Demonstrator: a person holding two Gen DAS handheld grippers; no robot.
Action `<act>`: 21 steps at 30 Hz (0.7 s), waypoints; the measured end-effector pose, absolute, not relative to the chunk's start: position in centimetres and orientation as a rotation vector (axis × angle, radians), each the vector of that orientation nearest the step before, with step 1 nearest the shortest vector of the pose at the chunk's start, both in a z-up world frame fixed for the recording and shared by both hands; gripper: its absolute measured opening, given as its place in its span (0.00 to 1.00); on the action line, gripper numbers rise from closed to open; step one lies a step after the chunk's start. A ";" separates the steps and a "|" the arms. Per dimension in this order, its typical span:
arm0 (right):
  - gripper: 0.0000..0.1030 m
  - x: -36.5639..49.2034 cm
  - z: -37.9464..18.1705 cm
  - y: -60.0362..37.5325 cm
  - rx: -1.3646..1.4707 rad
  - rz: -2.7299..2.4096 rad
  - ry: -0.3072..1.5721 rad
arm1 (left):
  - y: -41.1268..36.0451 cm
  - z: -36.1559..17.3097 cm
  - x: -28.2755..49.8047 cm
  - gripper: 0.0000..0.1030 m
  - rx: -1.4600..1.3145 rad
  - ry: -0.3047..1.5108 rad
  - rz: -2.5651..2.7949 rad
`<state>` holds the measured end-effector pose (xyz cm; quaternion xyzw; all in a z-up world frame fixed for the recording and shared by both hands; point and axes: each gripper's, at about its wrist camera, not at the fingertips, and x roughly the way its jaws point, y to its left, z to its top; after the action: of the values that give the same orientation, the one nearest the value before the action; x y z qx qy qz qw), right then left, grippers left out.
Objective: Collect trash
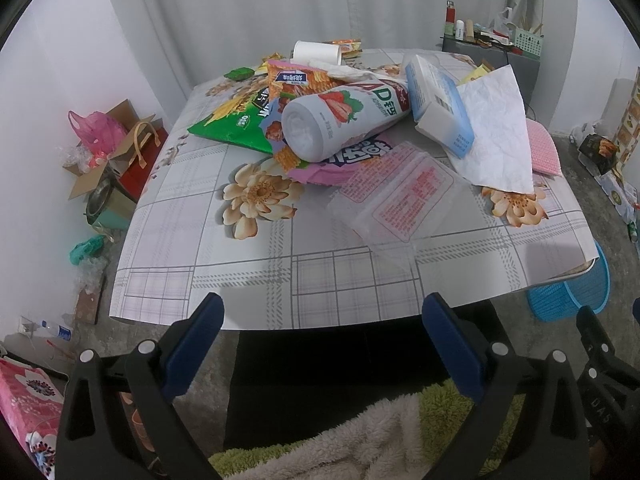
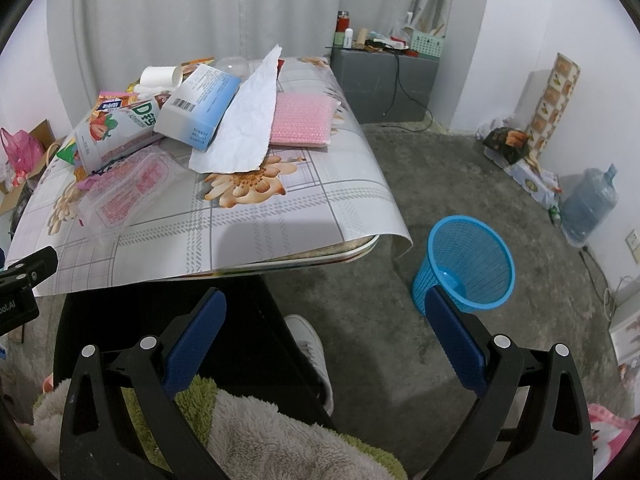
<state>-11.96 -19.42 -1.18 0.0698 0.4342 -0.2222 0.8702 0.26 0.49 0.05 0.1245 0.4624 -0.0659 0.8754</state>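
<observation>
Above the table [image 1: 208, 264], both hand-held grippers [image 1: 323, 312] [image 2: 325, 308] gape, empty.

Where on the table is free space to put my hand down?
The near strip of the tablecloth is bare, between the table's front edge and the clear plastic tray. Behind it, the bottle, box and white paper crowd together.

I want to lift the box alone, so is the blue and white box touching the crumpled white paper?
Touching. In the right wrist view the crumpled white paper leans directly against the side of the blue and white box, with no gap along their shared edge.
</observation>
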 end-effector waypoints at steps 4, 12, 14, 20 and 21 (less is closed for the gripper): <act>0.92 -11.9 -1.2 -19.4 0.147 -0.465 0.908 | 0.5 0.0 0.2 0.94 0.261 0.964 -0.138; 0.92 -11.9 -1.0 -19.5 0.147 -0.465 0.908 | 0.8 0.1 0.4 0.94 0.262 0.964 -0.137; 0.92 -11.9 -1.0 -19.6 0.148 -0.465 0.908 | 0.6 0.1 0.3 0.94 0.262 0.963 -0.137; 0.92 -11.9 -0.8 -19.7 0.148 -0.465 0.908 | 0.6 0.0 0.3 0.94 0.263 0.963 -0.137; 0.92 -11.9 -0.8 -19.7 0.148 -0.465 0.908 | 0.6 0.0 0.3 0.94 0.263 0.964 -0.136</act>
<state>-11.91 -19.73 -0.83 0.0709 0.4343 -0.2221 0.8701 0.32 0.58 0.04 0.1258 0.4617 -0.0654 0.8756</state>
